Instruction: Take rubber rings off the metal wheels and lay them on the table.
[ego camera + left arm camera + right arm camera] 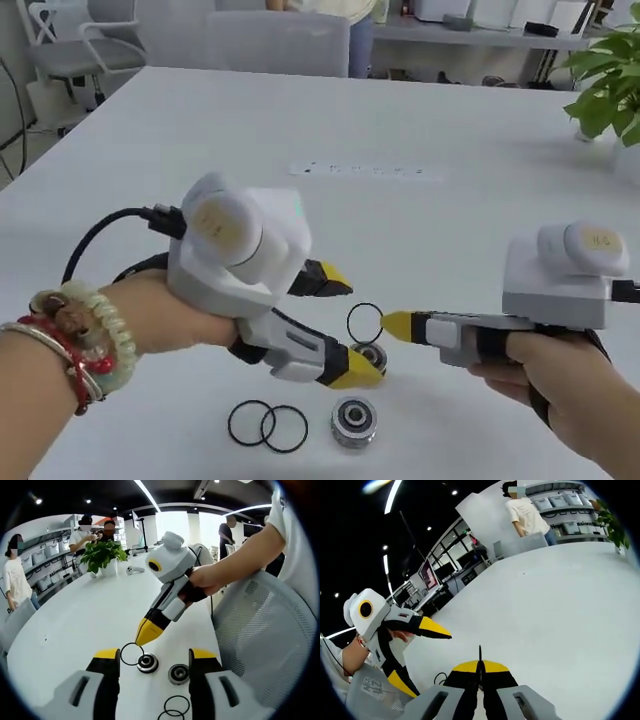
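Jaws of the right gripper [395, 325] are pinched shut on a ring [365, 305] just beside a wheel [372, 355] that sits before the wide-spread left gripper [347, 324], with another wheel [354, 420] and two loose rings [268, 425] lying on the table [450, 200] close by.

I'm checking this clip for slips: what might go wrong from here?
The right gripper pinches the thin black rubber ring only at its edge, in shut tips; it may slip out or spring away. The jaws of the left gripper stand open, so the small round metal wheel near them is unclamped and might roll or get knocked.
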### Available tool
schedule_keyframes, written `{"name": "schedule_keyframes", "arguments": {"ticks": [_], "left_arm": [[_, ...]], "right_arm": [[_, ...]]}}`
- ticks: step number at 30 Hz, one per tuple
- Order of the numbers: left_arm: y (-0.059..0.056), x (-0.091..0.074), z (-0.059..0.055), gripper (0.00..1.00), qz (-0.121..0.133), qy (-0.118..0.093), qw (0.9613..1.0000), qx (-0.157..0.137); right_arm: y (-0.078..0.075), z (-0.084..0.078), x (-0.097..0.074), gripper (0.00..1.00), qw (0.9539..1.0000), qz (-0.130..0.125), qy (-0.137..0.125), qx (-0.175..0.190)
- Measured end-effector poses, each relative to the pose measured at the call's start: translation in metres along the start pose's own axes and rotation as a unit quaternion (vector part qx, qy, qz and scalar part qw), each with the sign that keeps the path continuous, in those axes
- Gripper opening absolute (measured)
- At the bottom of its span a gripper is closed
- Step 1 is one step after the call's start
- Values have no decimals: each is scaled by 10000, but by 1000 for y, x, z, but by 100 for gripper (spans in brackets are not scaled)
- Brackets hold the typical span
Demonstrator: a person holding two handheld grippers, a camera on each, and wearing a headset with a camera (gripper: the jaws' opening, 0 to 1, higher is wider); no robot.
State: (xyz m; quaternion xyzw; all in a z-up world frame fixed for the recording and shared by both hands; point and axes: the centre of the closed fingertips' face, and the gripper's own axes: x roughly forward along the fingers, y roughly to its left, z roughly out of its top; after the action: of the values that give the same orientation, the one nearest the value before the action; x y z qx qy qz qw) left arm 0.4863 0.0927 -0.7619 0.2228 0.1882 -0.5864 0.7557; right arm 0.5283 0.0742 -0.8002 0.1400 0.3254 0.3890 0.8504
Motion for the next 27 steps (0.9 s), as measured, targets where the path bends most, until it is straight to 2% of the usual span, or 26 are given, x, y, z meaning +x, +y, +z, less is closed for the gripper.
{"name": "schedule_keyframes", "arguments": {"ticks": [7, 13, 21, 27], "left_arm": [[-3, -22, 8, 59, 30, 8, 9999, 119], [-2, -53, 7, 61, 258, 60, 9994, 218], [1, -96, -6, 63, 701, 144, 9974, 100], [0, -121, -19, 65, 1004, 216, 9947, -63]], "right_arm": [[3, 2, 0, 0, 10000, 46, -18, -32], [8, 5, 0, 0, 9999, 103, -59, -44], [16, 7, 0, 0, 9997, 211, -103, -49], [24, 9, 0, 0, 9994, 301, -145, -57]]}}
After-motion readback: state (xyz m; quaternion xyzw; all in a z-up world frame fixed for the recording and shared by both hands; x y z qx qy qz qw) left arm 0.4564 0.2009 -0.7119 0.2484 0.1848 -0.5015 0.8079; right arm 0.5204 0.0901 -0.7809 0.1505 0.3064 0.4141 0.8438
